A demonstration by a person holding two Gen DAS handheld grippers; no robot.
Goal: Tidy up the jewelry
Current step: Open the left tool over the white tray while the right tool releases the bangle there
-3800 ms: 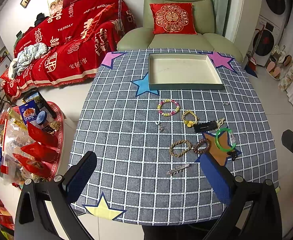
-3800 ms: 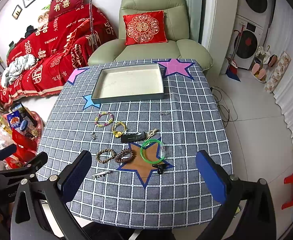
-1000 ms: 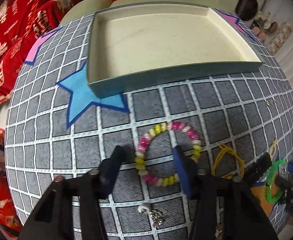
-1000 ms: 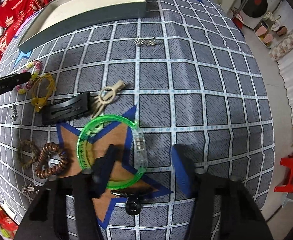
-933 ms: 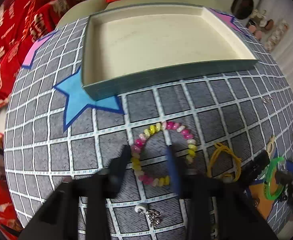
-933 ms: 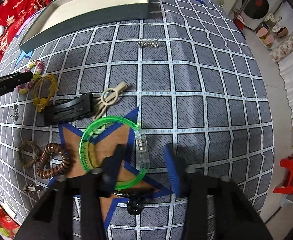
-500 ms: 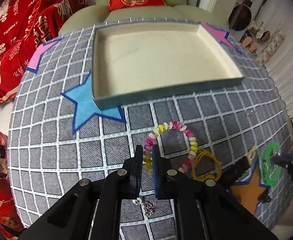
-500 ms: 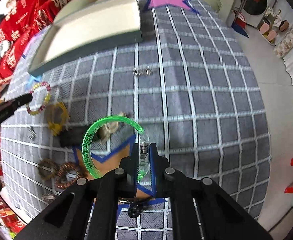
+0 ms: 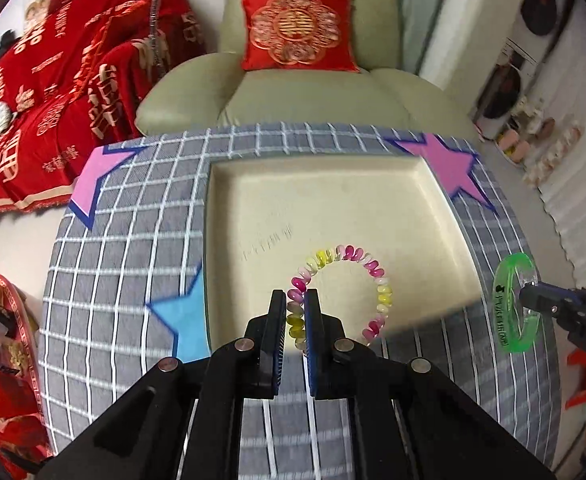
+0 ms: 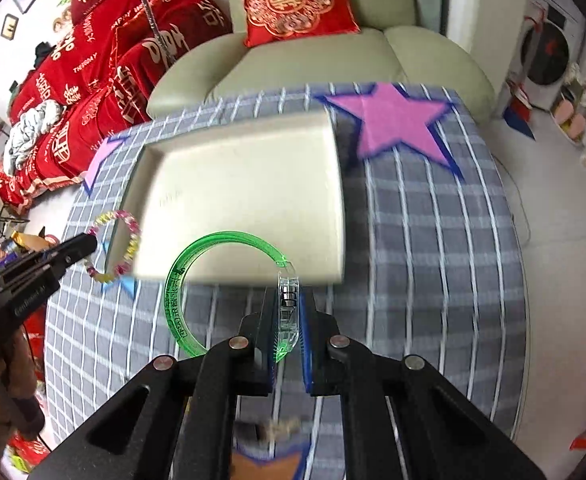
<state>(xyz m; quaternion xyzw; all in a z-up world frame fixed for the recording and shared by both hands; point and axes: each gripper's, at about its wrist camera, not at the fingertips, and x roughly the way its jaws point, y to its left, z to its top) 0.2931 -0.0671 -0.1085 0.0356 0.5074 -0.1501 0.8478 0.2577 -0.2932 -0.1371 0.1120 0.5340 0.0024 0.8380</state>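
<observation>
My left gripper (image 9: 295, 309) is shut on the pink, yellow and white bead bracelet (image 9: 357, 258) and holds it in the air over the near edge of the shallow cream tray (image 9: 333, 208). My right gripper (image 10: 289, 310) is shut on the clear clasp of the green plastic bangle (image 10: 181, 276) and holds it up in front of the tray (image 10: 245, 184). The bangle also shows in the left wrist view (image 9: 511, 300), to the right of the tray. The bead bracelet shows in the right wrist view (image 10: 127, 240), by the tray's left corner.
The tray lies at the far side of a grey checked tablecloth (image 9: 125, 264) with pink (image 10: 397, 122) and blue star patches. A green armchair (image 9: 301, 80) with a red cushion stands behind the table. A red-covered sofa (image 9: 53, 80) is at the left.
Both grippers closed on their pieces, lifted them off the cloth and moved forward toward the tray. The other jewelry has dropped out of view below.
</observation>
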